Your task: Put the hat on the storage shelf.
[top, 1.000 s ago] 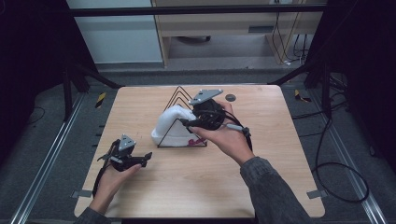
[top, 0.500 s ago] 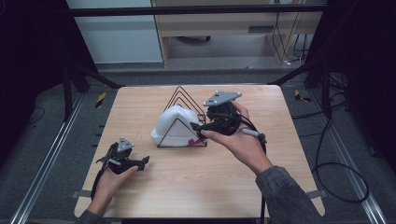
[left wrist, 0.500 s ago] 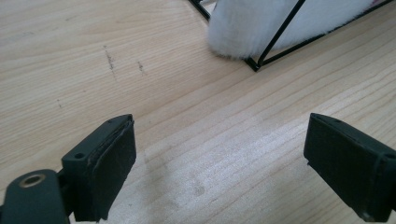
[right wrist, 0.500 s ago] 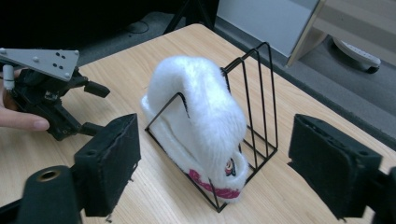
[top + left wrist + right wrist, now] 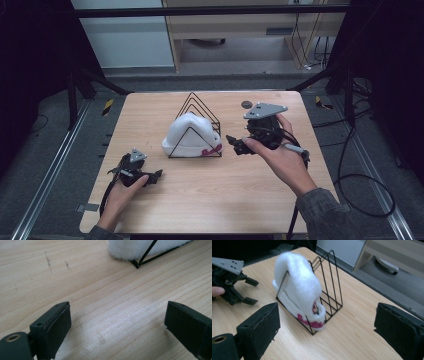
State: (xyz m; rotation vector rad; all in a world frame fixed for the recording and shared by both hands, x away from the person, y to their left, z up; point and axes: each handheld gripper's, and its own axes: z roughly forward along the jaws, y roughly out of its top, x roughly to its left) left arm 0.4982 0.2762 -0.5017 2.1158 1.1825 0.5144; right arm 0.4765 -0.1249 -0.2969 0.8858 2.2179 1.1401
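step in hand: looks to me like the white hat is parked in the wire rack and the right gripper hangs just beside it, jaws spread wide, nothing held.
hat: white and fluffy with pink lettering on the brim, tucked between the triangular wires near the middle of the surface; part of it bulges out past the front wire.
left gripper: the left gripper sits low on the surface, well apart from the rack, jaws wide with bare wood between them.
next move: my guess, either a fresh grasp on the hat or a retreat; a grasp calls for coming in level at the brim, between the wires rather than across them.
edges: the rack's thin wires could snag a jaw, and the light frame may slide if nudged.
open room: plenty of bare wood in front of the rack and to both sides; a small dark disc lies near the far edge.
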